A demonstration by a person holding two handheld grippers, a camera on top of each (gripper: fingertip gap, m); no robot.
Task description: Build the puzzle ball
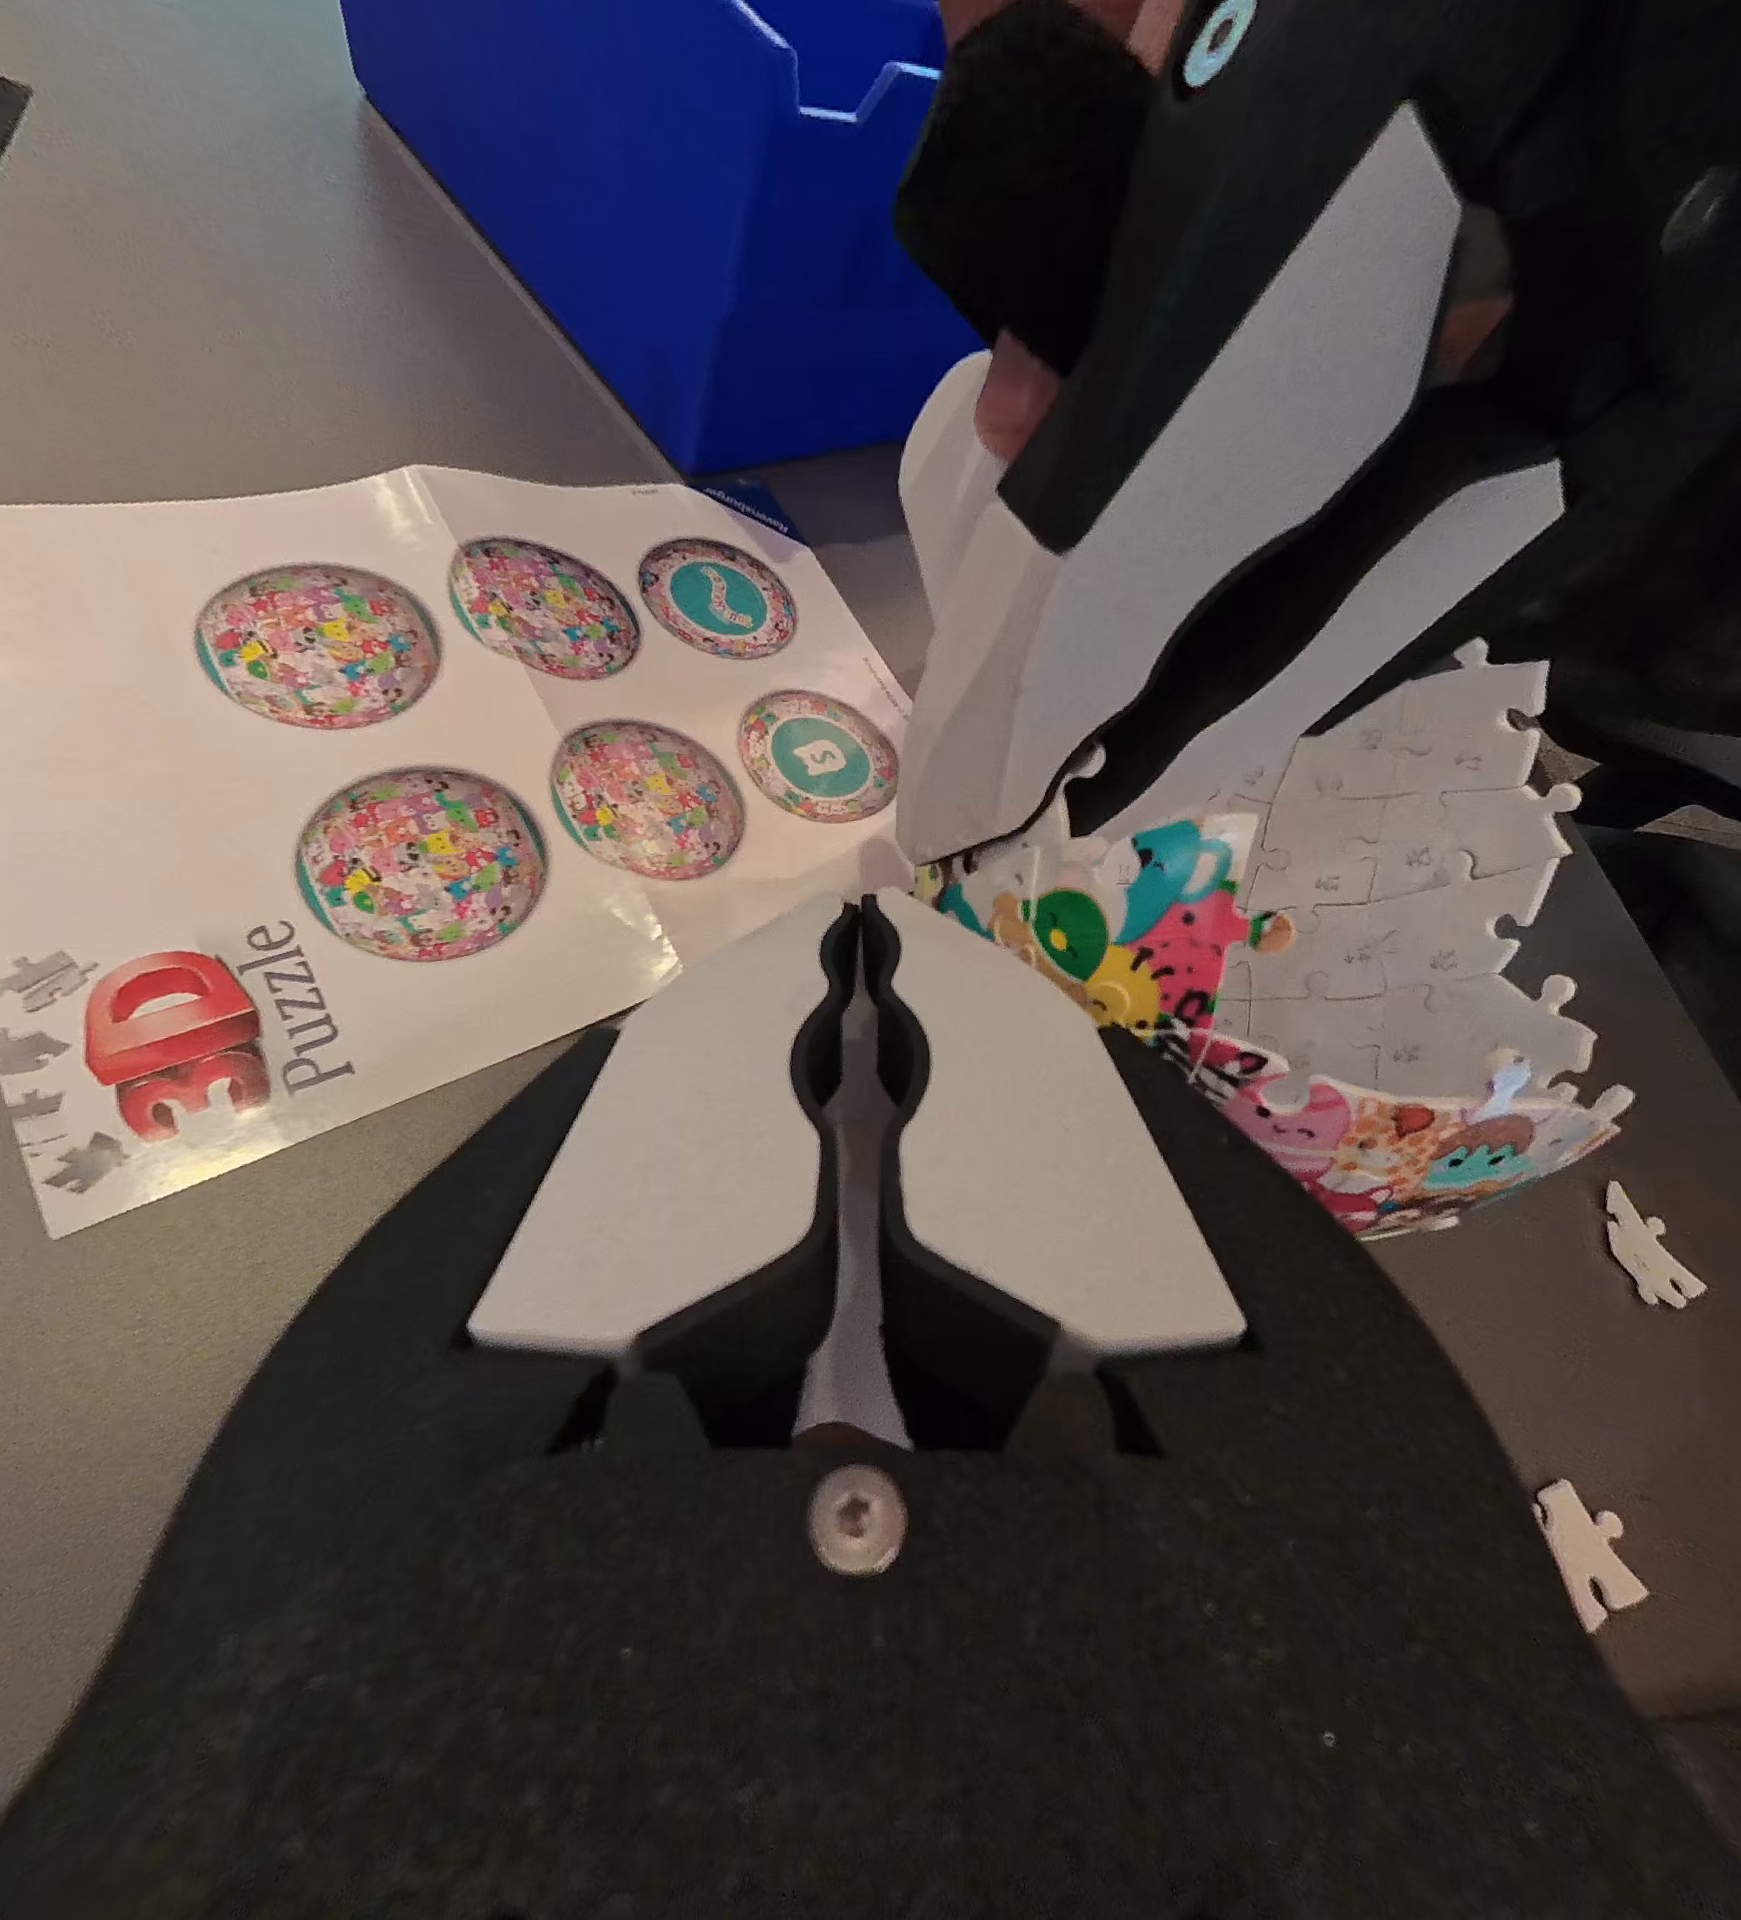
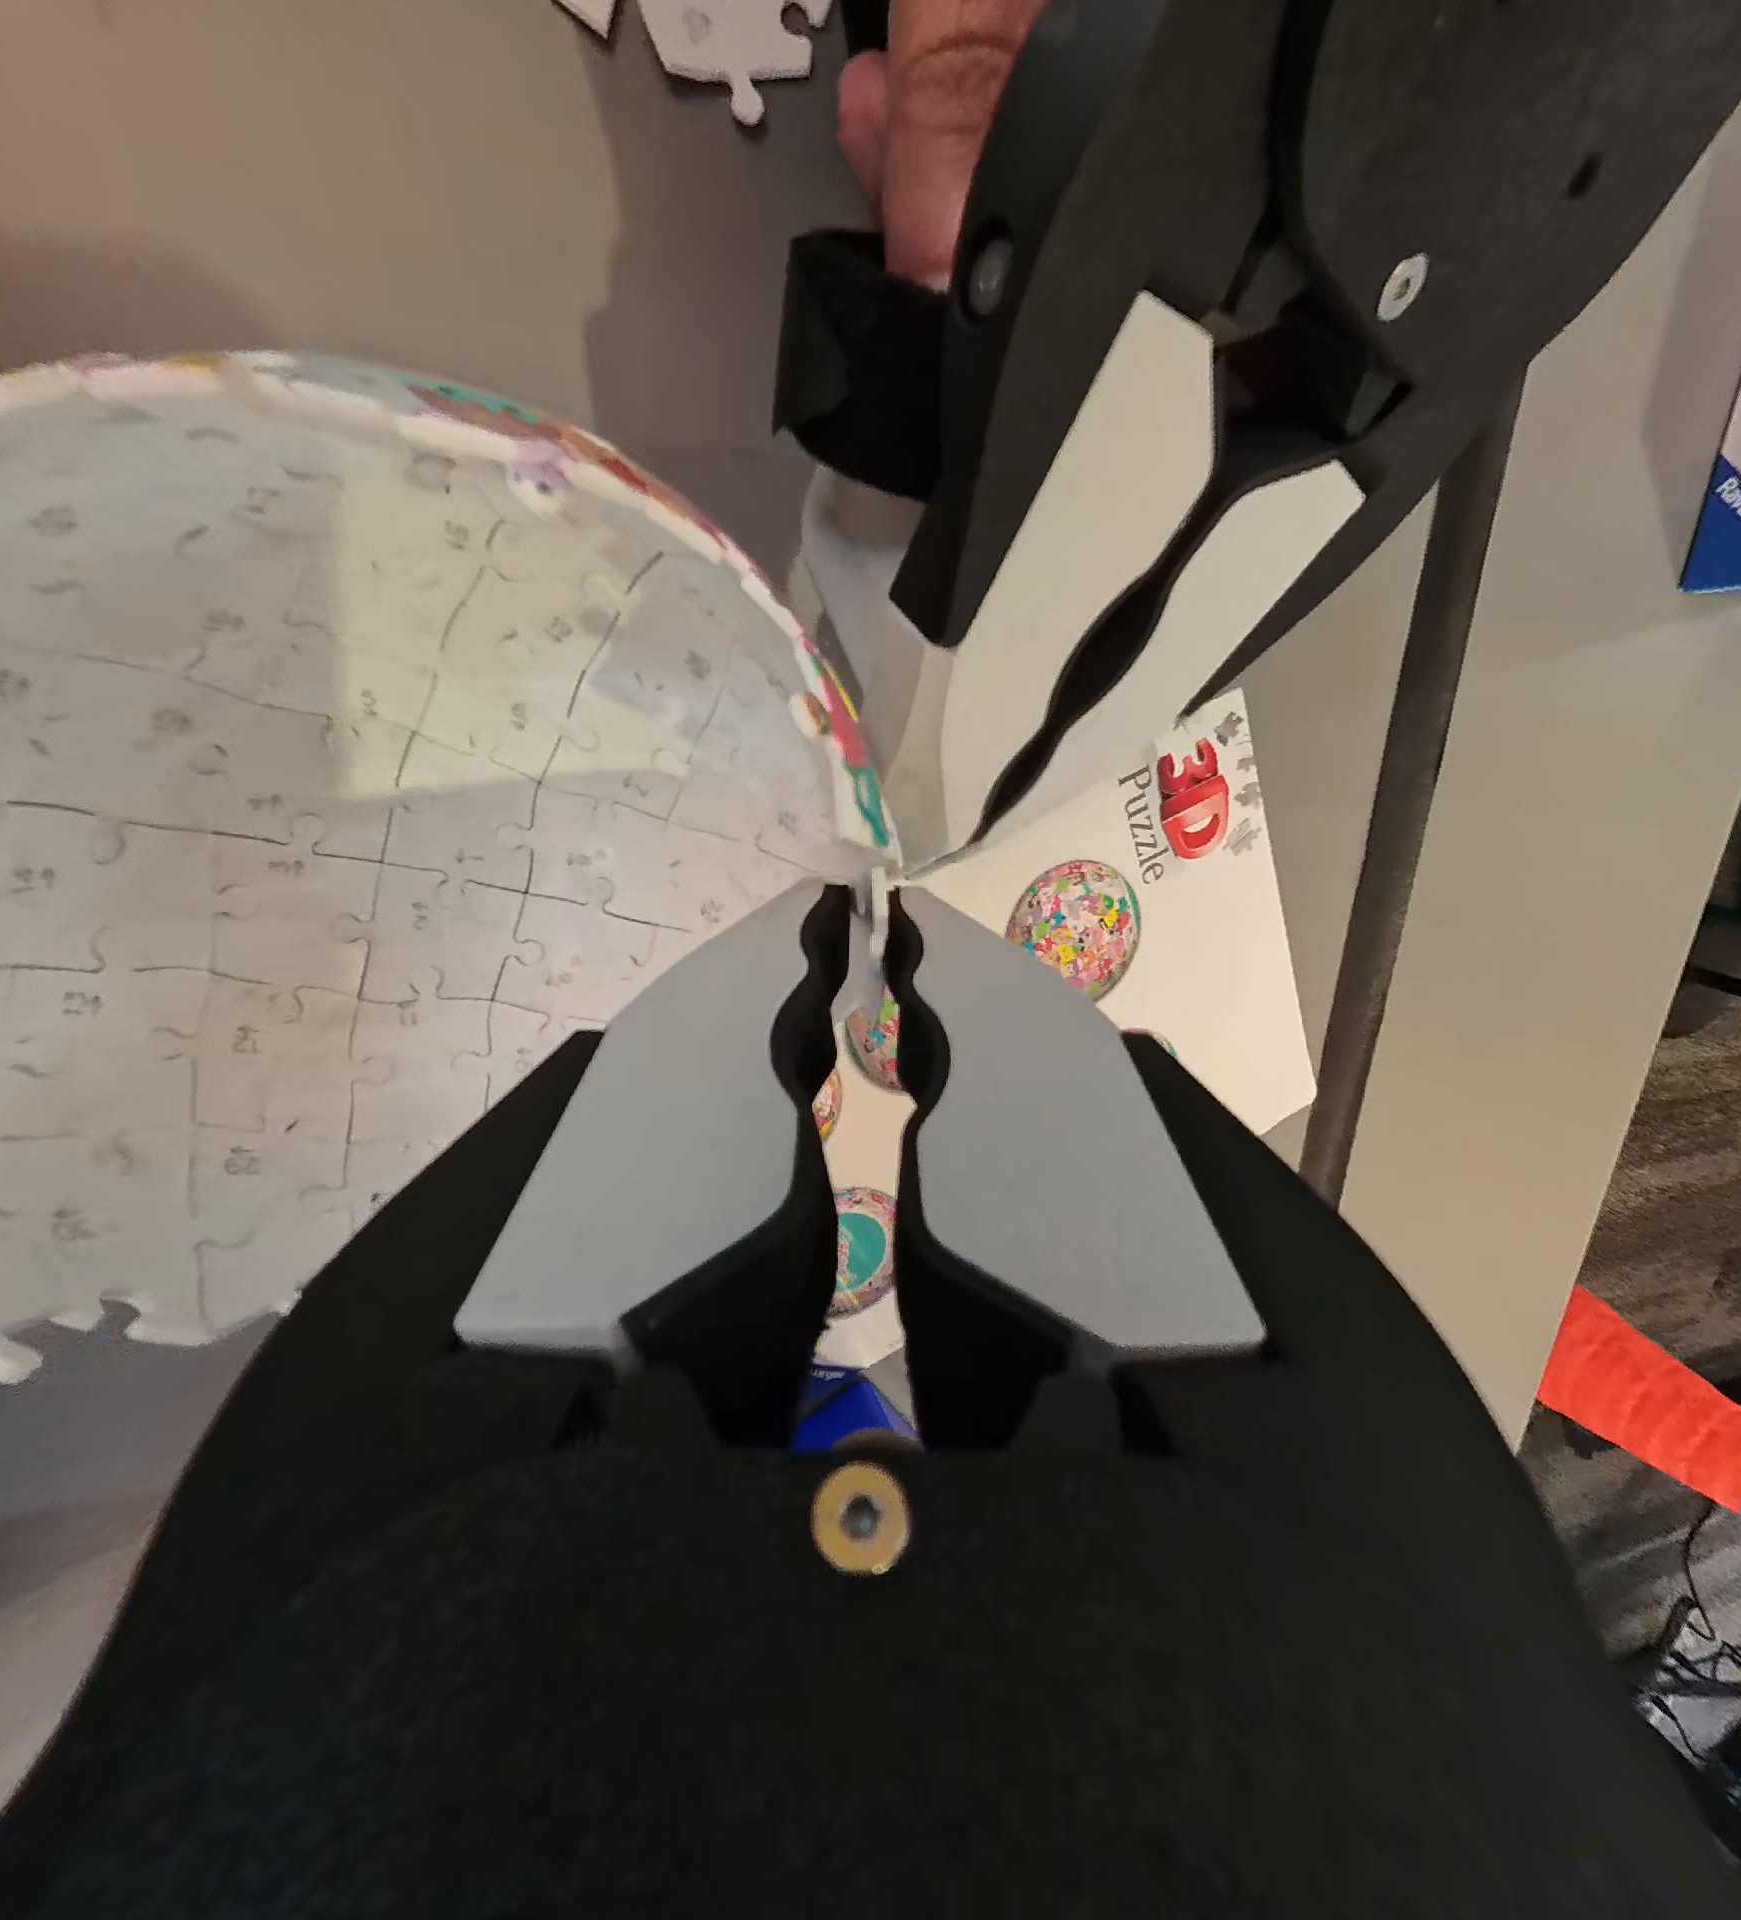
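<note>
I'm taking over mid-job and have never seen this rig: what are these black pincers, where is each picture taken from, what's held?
A person holds two black-and-white two-finger tools, each carrying a camera looking along its fingers. One picture is from the left tool, shut; the other from the right tool, shut on a small white puzzle piece at the rim of the half-built cartoon-printed puzzle ball. On the grey table lie a white printed sheet and a blue plastic bin; loose white pieces lie beside the ball.
</note>
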